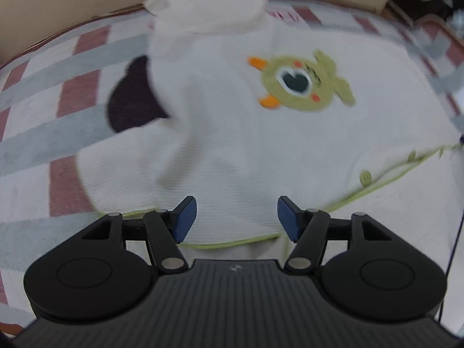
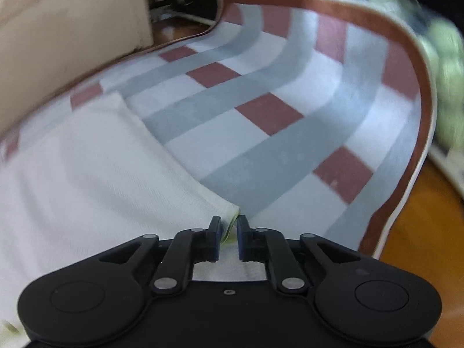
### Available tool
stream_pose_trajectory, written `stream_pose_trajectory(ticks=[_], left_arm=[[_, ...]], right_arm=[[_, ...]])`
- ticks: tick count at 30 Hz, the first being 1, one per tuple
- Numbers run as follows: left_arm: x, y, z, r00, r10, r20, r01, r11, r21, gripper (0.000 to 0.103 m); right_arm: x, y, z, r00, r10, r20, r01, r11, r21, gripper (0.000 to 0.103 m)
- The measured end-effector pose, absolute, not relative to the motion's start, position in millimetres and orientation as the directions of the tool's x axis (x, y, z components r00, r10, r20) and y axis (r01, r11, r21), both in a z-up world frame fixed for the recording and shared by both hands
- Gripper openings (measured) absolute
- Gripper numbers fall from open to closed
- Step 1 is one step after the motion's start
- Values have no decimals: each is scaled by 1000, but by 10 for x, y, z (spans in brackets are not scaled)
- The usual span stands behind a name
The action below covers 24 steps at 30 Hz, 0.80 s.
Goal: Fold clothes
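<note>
Our left tongs gape over the knit white garment; our right tongs stand slightly apart around its green-trimmed corner on the checked blanket.

One white garment lies on one checked blanket. It carries one green cartoon patch and two green buttons. One dark cloth peeks from under it. Two grippers, one cardboard box.
</note>
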State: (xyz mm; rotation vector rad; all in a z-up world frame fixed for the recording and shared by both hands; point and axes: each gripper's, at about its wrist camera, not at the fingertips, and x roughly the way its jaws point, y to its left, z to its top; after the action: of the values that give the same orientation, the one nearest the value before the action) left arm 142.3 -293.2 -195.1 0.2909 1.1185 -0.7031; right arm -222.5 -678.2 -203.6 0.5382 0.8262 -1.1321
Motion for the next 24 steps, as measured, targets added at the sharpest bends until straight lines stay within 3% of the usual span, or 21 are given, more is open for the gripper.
stream_pose_trajectory(ticks=[1,2,3,6,10,16,21,24], left_arm=[[1429,-2830,-1952,257,-385,-887,643,753,-140,61],[1430,-2706,-1961,258,-407,-876,644,748,-158,61],[1419,-2603,-1982,255,-424,-869,646,743,-174,61],[1449,-2309,-2093,246,-426,-871,629,754,-191,61],[1559,-2015,-2238,231,-367,-901,557,809,-187,61],[1657,-1747,-2228,246,-277,-929,509,853,-119,63],[1551,-1484,-2060,152,-498,-854,540,765,-350,63],[1370,-1479,-1975,122,-539,-833,629,692,-355,64]], right_arm=[[-2252,-6715,-2002,193,-583,-790,934,355,-34,25],[-2291,-6654,-1964,209,-584,-784,933,359,-19,37],[-2347,-6578,-1919,243,-575,-781,931,365,21,42],[-2452,-6313,-1799,381,-496,-781,889,428,162,42],[-2301,-5887,-1666,508,-369,-778,778,584,231,42],[-1669,-5219,-1598,656,-79,-751,534,752,387,42],[-1036,-4445,-1611,636,162,-754,266,871,412,42],[-828,-4039,-1609,606,223,-764,143,914,380,42]])
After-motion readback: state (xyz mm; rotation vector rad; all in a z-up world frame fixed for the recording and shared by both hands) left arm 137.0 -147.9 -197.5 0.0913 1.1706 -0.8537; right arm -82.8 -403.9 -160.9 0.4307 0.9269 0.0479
